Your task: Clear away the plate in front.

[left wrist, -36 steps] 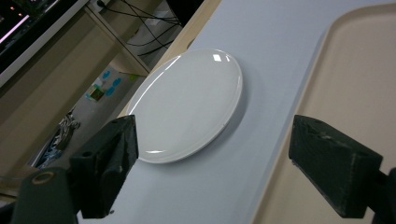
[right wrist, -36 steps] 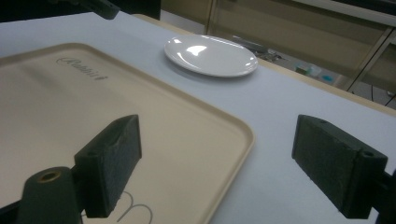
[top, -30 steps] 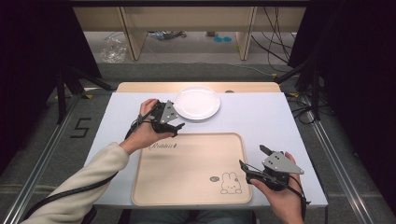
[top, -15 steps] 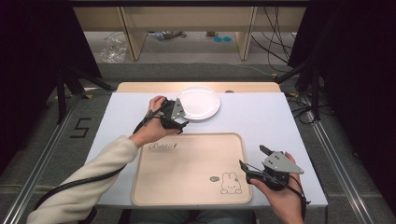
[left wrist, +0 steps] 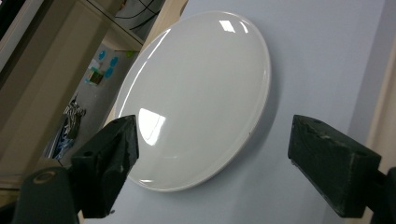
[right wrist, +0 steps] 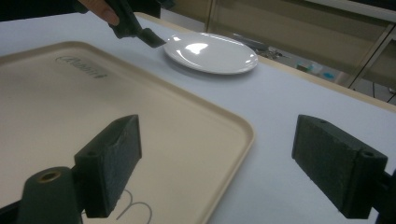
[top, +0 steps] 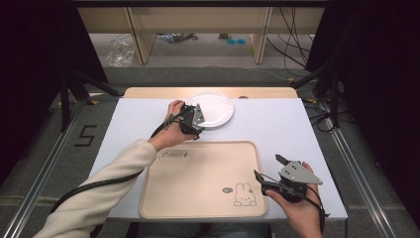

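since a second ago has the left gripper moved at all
Yes. The left gripper has moved forward and to the right, toward the white plate; it now reaches the plate's near-left rim, jaws open.

The left gripper (top: 198, 120) has moved forward to the white plate (top: 214, 109). Its open fingers (left wrist: 109, 163) now straddle the plate's near rim.

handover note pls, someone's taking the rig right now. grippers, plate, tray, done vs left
Left gripper: open, at the near-left rim of the white plate, one jaw over the rim, not closed on it.
Right gripper: open, holding nothing, by the tray's right edge.
Plate: flat on the table beyond the tray.
Tray: beige, in front of the person, with nothing on it.
Done: reach to the plate.
Left: grip the rim and lift; probably set it on the tray.
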Motion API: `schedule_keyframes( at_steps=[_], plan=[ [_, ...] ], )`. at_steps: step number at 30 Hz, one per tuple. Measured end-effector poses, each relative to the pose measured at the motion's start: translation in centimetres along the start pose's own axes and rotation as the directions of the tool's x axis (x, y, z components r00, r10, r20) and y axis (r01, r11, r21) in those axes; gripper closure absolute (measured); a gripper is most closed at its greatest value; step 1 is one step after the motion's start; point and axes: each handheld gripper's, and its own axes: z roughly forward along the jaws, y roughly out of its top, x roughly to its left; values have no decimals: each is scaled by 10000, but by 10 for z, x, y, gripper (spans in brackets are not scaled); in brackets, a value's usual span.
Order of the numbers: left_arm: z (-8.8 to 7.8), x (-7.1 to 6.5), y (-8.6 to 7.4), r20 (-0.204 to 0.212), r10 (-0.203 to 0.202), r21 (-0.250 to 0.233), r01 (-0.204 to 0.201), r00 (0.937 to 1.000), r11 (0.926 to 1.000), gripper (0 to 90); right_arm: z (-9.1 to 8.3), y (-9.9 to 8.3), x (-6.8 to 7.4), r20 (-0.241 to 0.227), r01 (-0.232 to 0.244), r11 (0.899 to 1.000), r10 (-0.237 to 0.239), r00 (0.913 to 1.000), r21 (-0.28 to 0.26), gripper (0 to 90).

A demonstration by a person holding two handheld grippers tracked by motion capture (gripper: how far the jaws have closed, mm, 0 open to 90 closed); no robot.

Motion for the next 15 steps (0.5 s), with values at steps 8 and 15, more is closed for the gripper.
schedule_keyframes(
  at_steps=[8,15],
  plan=[
    [16,2,2,-177,740,841,-723,9971,9938,168,1,-1,0,57,10,10000,-10,10000,-6,169],
    [30,-2,6,-194,1059,1224,-1028,9942,9871,175,1,-1,-1,75,16,10000,-16,10000,14,169]
  ],
)
